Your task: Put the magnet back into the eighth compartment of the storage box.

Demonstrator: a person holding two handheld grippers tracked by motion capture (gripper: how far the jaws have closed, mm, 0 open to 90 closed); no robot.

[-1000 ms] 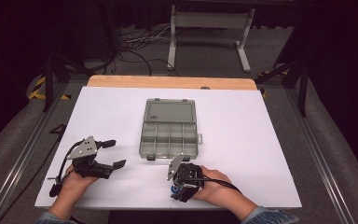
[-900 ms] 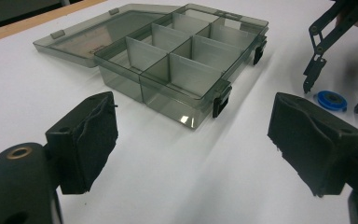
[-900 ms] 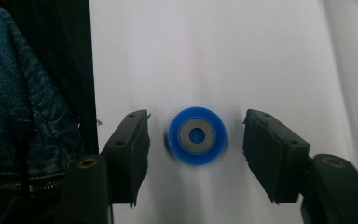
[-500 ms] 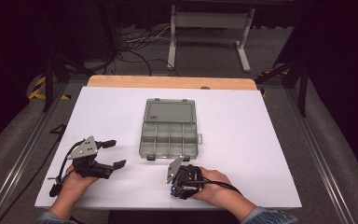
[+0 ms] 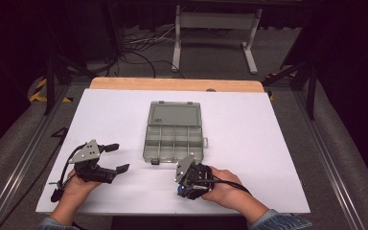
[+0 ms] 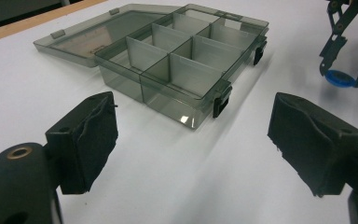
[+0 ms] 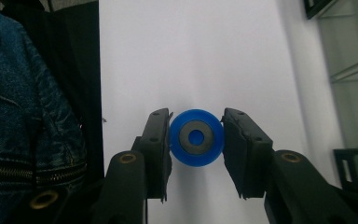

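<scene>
My right tongs (image 5: 186, 188) pinch a round blue plastic wheel with a grey hub; my left tongs (image 5: 115, 158) rest spread.

From above, both sit on the white counter (image 5: 249, 134), near its front edge, the open smoky-grey plastic compartment box (image 5: 175, 136) between and beyond them. My left gripper view has the jaws wide apart, facing the box (image 6: 177, 60). My right gripper view shows the wheel (image 7: 196, 137) clamped between both pads, above the counter.

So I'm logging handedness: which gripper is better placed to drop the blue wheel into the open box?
Right. The right gripper is shut on the blue wheel, near the compartment box; the left gripper is open.
</scene>
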